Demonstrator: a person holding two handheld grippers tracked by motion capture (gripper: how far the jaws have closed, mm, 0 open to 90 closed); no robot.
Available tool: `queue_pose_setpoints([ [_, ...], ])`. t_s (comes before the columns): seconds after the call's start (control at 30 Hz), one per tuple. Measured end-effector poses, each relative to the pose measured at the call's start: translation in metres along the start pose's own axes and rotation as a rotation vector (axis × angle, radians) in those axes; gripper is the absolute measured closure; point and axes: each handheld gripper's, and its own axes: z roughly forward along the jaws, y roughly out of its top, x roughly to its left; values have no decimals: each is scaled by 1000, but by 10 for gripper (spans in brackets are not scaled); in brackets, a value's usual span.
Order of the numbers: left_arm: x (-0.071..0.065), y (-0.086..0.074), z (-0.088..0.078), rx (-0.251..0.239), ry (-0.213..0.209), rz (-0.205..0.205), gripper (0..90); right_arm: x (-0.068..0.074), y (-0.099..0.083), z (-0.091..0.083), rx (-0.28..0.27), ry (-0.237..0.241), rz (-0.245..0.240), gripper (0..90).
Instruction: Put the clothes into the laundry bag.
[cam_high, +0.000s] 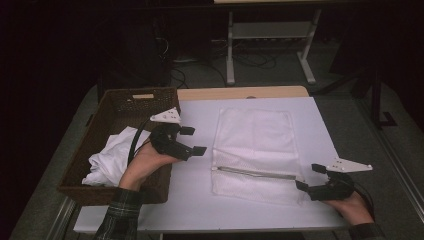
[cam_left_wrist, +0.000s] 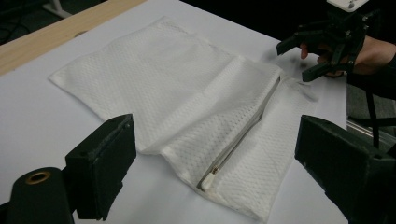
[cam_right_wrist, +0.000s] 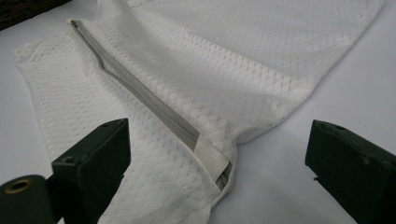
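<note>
High view: a white mesh bag (cam_high: 255, 150) lay at centre frame, the left gripper (cam_high: 192, 141) spread at its left edge and the right gripper (cam_high: 309, 177) spread at lower right. Left gripper view: the zipper (cam_left_wrist: 243, 135) ran across the middle. Right gripper view: the zipper's end sat between wide jaws.

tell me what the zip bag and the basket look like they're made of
The zip bag looks like white woven mesh, probably synthetic: a regular dotted pattern covers it and it lies limp and matte. Its zipper is a grey tape, with a pale pull that may be plastic. The basket looks like dark brown wicker, going by its woven walls; whether natural or plastic cannot be told.
</note>
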Motion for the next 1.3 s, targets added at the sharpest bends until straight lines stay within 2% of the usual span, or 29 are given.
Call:
queue_pose_setpoints([
  [0.17, 5, -2, -7, 6, 32, 0, 119, 0, 0, -1, -3, -6, 1, 63],
  [0.47, 17, -11, -21, 0, 55, -16, 119, 1, -1, -2, 5, -9, -2, 63],
  [0.63, 25, -17, -34, 16, 75, -28, 118, 0, -2, -3, 3, -9, 0, 63],
  [0.7, 25, -17, -34, 16, 75, -28, 117, 0, -2, -3, 3, -9, 0, 63],
  [0.87, 35, -25, -53, 27, 113, -45, 118, 0, -1, -3, 1, -9, 0, 63],
  [1.17, 47, -34, -71, 54, 159, -61, 118, 1, -1, -3, 1, -8, 1, 63],
  [1.2, 51, -37, -76, 69, 178, -67, 117, 0, -1, -4, -1, -10, 2, 63],
  [1.3, 56, -41, -81, 79, 196, -74, 118, 0, -1, -4, -3, -10, 1, 62],
])
